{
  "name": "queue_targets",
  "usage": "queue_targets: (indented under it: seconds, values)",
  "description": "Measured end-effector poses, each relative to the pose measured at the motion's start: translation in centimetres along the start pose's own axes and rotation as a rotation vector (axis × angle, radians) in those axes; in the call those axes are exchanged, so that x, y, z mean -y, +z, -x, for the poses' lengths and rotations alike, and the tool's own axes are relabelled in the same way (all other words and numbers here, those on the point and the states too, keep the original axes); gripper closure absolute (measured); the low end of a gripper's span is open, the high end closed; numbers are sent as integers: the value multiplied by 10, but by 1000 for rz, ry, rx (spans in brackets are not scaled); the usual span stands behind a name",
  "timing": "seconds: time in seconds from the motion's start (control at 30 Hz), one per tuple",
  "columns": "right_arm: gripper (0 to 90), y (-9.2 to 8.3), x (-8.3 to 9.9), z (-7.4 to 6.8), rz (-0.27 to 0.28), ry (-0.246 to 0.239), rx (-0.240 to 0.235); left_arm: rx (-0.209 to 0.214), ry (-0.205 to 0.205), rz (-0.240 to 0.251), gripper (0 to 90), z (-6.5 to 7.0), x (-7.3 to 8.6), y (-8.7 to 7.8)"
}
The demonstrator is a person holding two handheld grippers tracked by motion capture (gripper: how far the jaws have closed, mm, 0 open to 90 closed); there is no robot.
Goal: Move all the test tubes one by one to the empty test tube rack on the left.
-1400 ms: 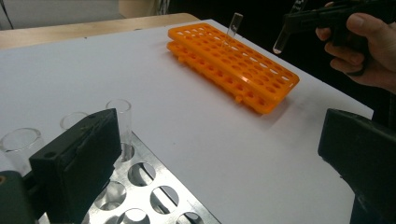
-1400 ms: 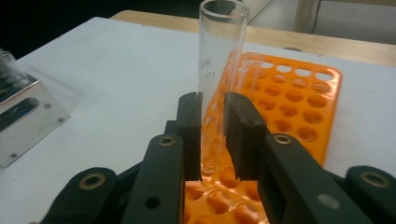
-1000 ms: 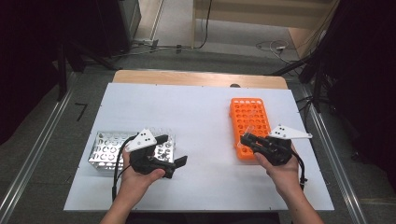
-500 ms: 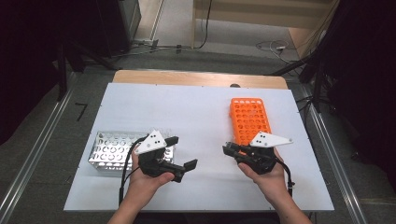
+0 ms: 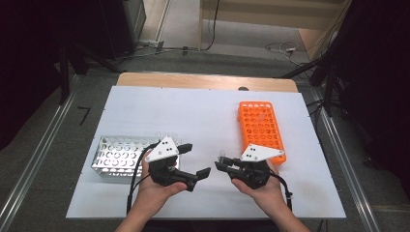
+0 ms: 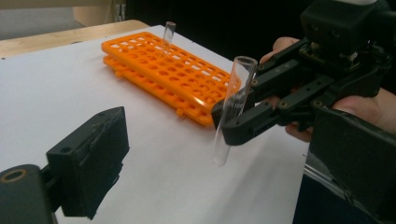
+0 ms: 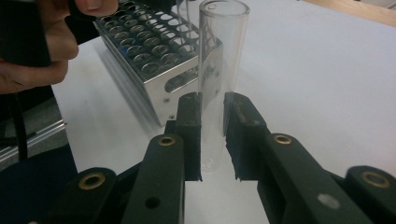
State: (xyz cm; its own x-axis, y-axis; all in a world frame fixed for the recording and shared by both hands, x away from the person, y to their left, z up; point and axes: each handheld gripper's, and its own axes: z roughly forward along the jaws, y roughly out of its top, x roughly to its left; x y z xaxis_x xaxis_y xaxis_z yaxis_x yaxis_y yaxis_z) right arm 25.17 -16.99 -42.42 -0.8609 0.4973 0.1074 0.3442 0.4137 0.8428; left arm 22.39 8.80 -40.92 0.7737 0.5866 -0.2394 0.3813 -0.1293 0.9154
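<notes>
Two racks point(image 5: 261, 128) point(image 5: 116, 155), two tools point(image 5: 196, 164) point(image 5: 220, 166), perhaps four tubes point(image 6: 232, 105).

Right gripper point(image 5: 221, 166) has left the near end of the orange rack point(image 5: 261, 128) and travelled across the table point(image 5: 193, 111) toward its middle; it now sits just beside the rack's near left corner, pointing at the left gripper point(image 5: 193, 162). It carries a clear test tube point(image 6: 232, 105), clamped upright between its jaws.

Left gripper has shifted away from the metal rack point(image 5: 116, 155) toward the centre, now off the rack's right end. Its jaws have just been closing a little, nothing between them; they stand wide apart.

The gap between the two grippers has shrunk: well apart a second ago, now near, tips facing.
</notes>
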Motion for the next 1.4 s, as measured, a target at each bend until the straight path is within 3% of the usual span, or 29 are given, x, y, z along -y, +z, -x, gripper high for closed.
queue_targets:
  seconds: [0.2,0.7,1.03,1.4]
  values:
    - [742,4,-1,-9,-12,-31,-7,42,16,-11,256,7,-1,3]
    - [741,10,-3,-25,-29,-68,-37,41,70,-23,609,17,-1,10]
    - [741,10,-5,-29,-26,-76,-48,35,78,-21,722,18,-1,11]
    - [741,10,-5,-29,-28,-71,-52,22,89,-21,750,18,-1,11]
